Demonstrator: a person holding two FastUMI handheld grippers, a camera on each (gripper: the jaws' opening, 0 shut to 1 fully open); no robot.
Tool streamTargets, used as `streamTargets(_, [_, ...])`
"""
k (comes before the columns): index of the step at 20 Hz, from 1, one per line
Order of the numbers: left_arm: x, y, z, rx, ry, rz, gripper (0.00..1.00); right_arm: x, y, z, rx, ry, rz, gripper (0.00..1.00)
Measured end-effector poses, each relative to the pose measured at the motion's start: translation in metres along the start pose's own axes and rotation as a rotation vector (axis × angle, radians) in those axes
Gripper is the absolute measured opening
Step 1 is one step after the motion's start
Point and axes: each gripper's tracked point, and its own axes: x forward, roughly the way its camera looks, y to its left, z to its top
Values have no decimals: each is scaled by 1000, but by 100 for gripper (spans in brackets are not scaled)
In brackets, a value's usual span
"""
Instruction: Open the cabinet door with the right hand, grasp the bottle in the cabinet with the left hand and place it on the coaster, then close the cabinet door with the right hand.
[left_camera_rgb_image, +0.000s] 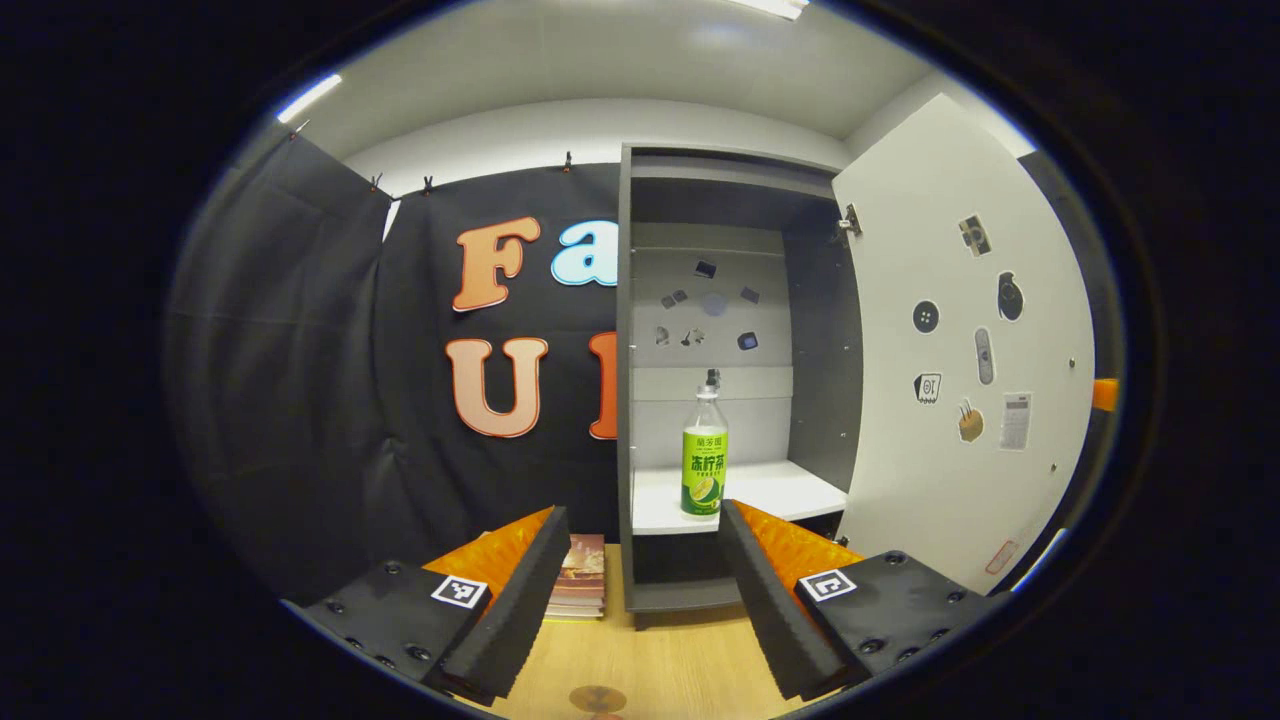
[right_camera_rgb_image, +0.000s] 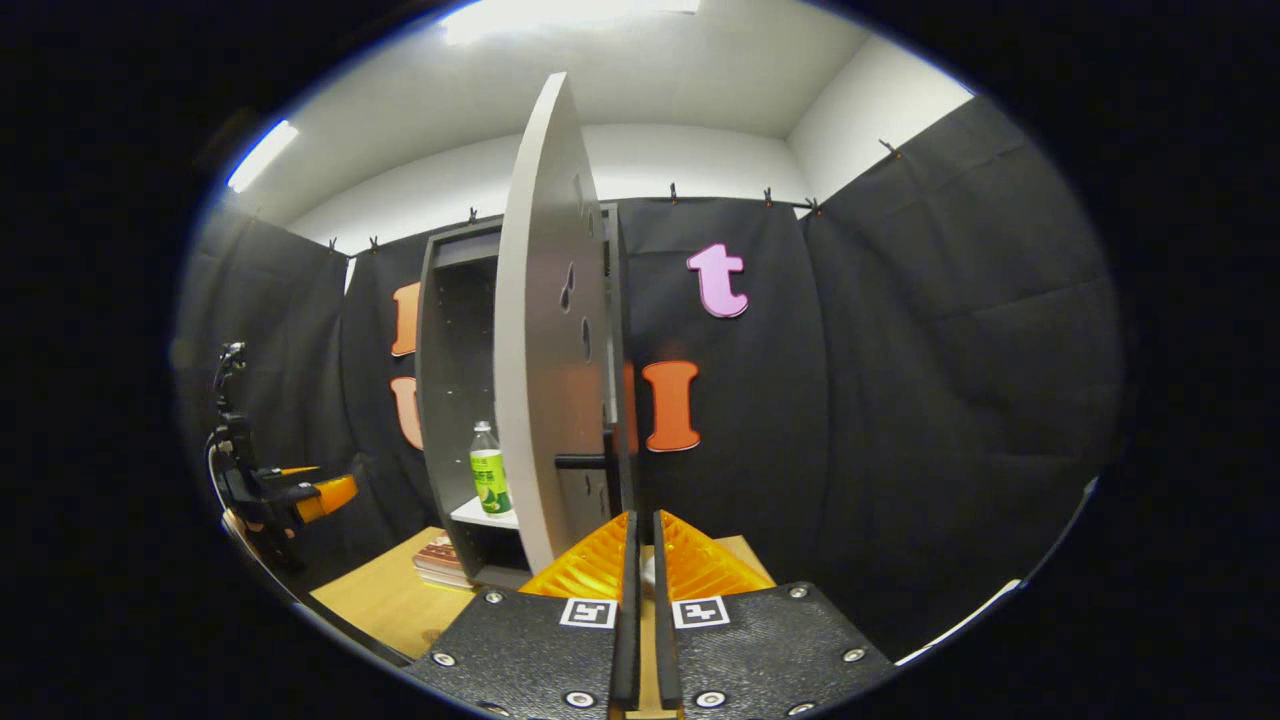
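A clear bottle (left_camera_rgb_image: 705, 455) with a green label stands upright on the white shelf (left_camera_rgb_image: 770, 490) of the grey cabinet (left_camera_rgb_image: 625, 400). The white cabinet door (left_camera_rgb_image: 960, 350) is swung wide open to the right. My left gripper (left_camera_rgb_image: 640, 560) is open, a short way in front of the shelf, with the bottle lined up just inside its right finger. A round coaster (left_camera_rgb_image: 597, 698) lies on the wooden table below it. My right gripper (right_camera_rgb_image: 640, 545) is shut with nothing between its fingers, close to the door (right_camera_rgb_image: 545, 350) and below its dark handle (right_camera_rgb_image: 585, 461). The bottle (right_camera_rgb_image: 489, 480) and left gripper (right_camera_rgb_image: 300, 495) show farther left.
A stack of books (left_camera_rgb_image: 580, 590) lies on the wooden table (left_camera_rgb_image: 680, 660) to the left of the cabinet's foot. Black cloth walls close the booth behind and on both sides. Stickers dot the door's inner face and the cabinet's back panel.
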Motion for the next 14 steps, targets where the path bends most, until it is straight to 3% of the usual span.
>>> streamTargets(2, [23,-11,10,-1,-12,-19,99,-5,-18,0,-86,1,-71,10])
streamTargets(4, [51,-21,18,22,-28,-27,98,-7,-29,-3,-158,10,-120,27])
streamTargets(5, [66,-27,23,34,-38,-34,98,-8,-32,-5,-175,14,-133,25])
streamTargets(6, [81,-35,23,41,-35,-43,99,-5,-33,-7,-173,20,-139,32])
streamTargets(8, [112,-53,20,39,-25,-74,96,-3,-40,-12,-124,39,-152,40])
streamTargets(11, [159,-67,16,51,-4,-84,99,0,-55,-21,-32,62,-182,46])
streamTargets(13, [189,-74,12,53,3,-94,99,3,-66,-26,17,69,-204,67])
streamTargets(14, [199,-77,9,61,6,-93,98,3,-71,-27,36,72,-217,72])
